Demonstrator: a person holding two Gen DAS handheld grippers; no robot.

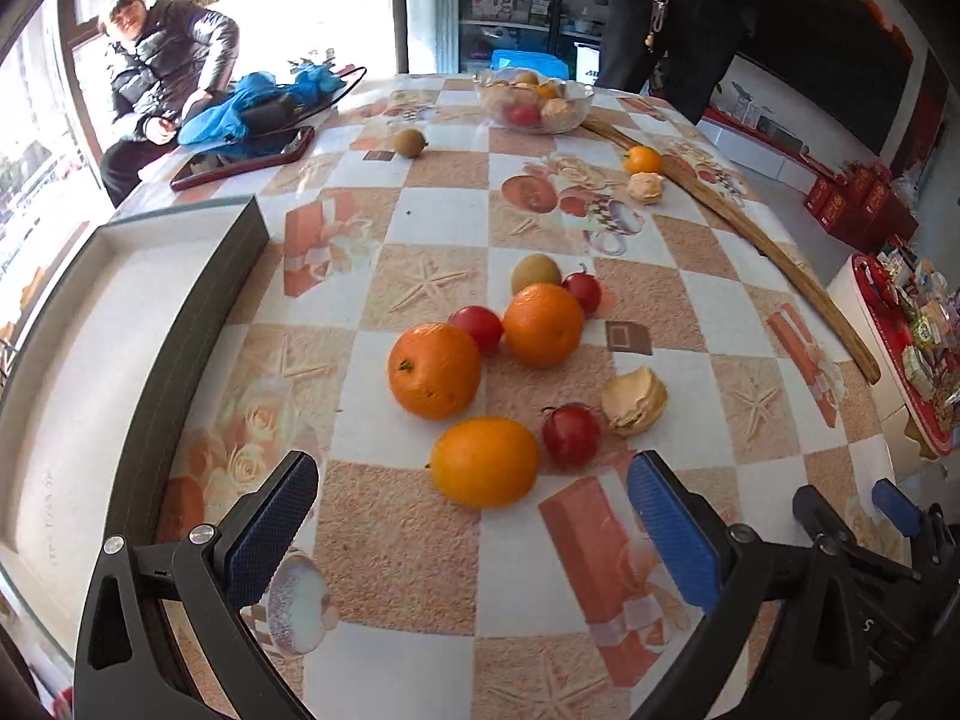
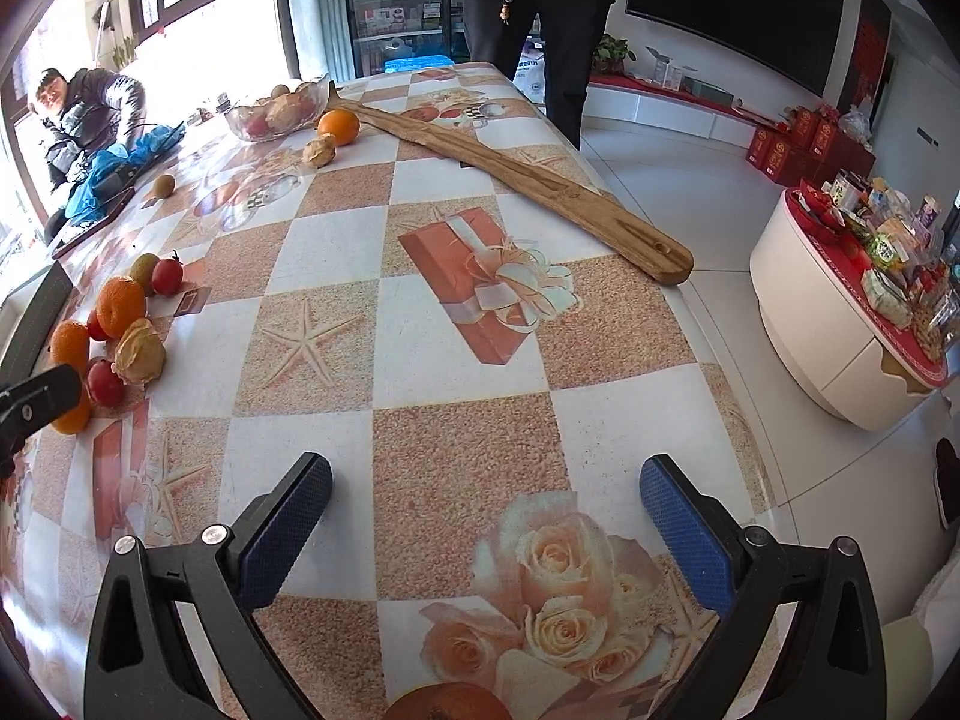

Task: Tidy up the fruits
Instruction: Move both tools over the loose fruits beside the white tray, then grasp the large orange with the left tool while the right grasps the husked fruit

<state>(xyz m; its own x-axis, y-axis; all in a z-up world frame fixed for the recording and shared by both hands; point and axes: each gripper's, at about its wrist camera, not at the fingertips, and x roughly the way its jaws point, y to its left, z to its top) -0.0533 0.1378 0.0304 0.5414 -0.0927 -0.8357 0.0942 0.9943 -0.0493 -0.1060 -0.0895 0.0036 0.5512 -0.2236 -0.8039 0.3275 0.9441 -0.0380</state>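
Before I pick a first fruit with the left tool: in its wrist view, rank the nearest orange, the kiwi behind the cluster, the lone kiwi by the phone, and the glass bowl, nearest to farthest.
1. Nearest orange, just ahead of the open left tool.
2. Cluster kiwi, mid-table behind the oranges.
3. Lone kiwi, farther back, left of centre.
4. Glass bowl, at the far edge.

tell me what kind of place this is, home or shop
Probably a small shop, or a shopfront room also used as living space. A glass-door fridge stocked with boxed goods stands behind the table, red gift boxes are stacked on the floor, and a round stand holds packaged snacks.
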